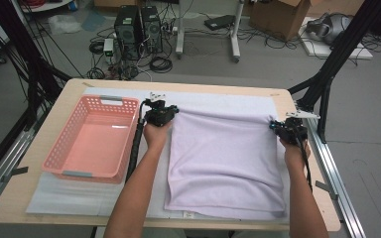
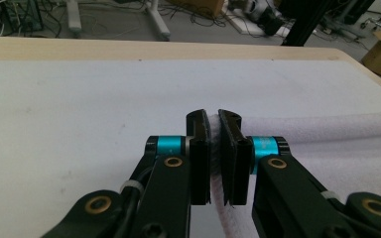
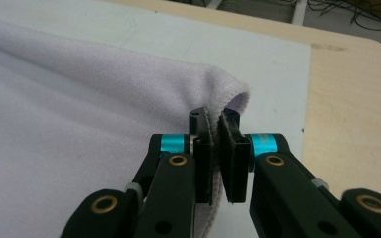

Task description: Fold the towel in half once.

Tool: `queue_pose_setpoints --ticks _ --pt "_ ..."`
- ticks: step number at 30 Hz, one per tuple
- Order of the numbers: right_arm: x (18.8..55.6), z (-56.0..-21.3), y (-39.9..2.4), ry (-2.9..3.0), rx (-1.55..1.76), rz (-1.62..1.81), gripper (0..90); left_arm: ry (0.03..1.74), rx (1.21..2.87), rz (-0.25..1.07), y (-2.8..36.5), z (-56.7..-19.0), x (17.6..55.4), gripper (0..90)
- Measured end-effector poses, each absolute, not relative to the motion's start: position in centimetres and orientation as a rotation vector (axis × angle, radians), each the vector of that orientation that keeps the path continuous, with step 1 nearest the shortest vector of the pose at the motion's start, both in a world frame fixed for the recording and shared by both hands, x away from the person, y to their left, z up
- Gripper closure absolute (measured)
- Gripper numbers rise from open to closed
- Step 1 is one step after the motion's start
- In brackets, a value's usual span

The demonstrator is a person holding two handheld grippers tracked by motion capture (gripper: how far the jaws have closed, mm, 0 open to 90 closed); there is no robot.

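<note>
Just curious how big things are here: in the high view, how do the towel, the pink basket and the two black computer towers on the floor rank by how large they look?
1. Towel, largest.
2. Pink basket.
3. Computer towers, smallest-looking, but they stand farther from the camera, so their true size is unsure.

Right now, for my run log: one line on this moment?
left gripper: shut on towel | right gripper: shut on towel | basket: empty

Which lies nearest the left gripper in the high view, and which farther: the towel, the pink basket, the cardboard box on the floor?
From the left gripper:
1. Towel: its far left corner is pinched in the jaws.
2. Pink basket: just left of the gripper, on the table.
3. Cardboard box: on the floor, far beyond the table, upper right.
</note>
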State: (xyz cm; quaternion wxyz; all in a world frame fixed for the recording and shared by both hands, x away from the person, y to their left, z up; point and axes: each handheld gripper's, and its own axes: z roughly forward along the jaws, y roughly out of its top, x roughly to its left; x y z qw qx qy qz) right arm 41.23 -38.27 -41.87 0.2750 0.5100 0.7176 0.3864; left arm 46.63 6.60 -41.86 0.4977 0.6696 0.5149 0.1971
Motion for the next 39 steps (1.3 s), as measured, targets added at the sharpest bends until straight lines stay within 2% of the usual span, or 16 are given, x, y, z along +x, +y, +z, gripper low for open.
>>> queue_pose_setpoints --ticks 7,8,10,11,17,20,23,27,30,39 --pt "43.2 -40.0 -37.5 1.897 1.343 1.029 84.2 1.207 1.621 0.564 6.5 -39.8 48.3 82.9" --pt "43.4 -39.8 -37.3 1.878 1.351 1.004 82.1 1.220 1.600 0.580 6.4 -39.7 48.2 80.4" --pt "43.4 -39.6 -36.9 1.817 1.363 0.961 69.1 1.248 1.590 0.574 6.4 -39.8 47.9 68.0" --pt "43.4 -39.5 -37.0 1.814 1.377 0.970 66.9 1.248 1.591 0.555 6.4 -40.0 47.6 65.3" --pt "42.1 -38.9 -37.3 1.886 1.358 0.985 58.6 1.228 1.610 0.484 6.8 -42.3 45.4 58.6" --pt "41.0 -38.4 -37.4 1.924 1.324 0.999 56.3 1.194 1.670 0.419 6.5 -42.5 44.5 53.5" --pt "39.9 -38.3 -37.8 1.944 1.308 1.025 54.5 1.104 1.644 0.467 6.2 -42.0 42.9 57.1" --pt "38.1 -38.6 -38.6 1.933 1.341 1.068 52.0 1.061 1.655 0.450 6.0 -41.3 41.2 53.1" --pt "36.7 -38.9 -39.0 1.933 1.368 1.112 49.4 1.031 1.635 0.449 6.1 -41.1 39.4 53.2" --pt "30.0 -40.4 -38.9 2.023 1.343 1.141 48.6 0.968 1.662 0.402 7.1 -42.1 32.5 52.1"
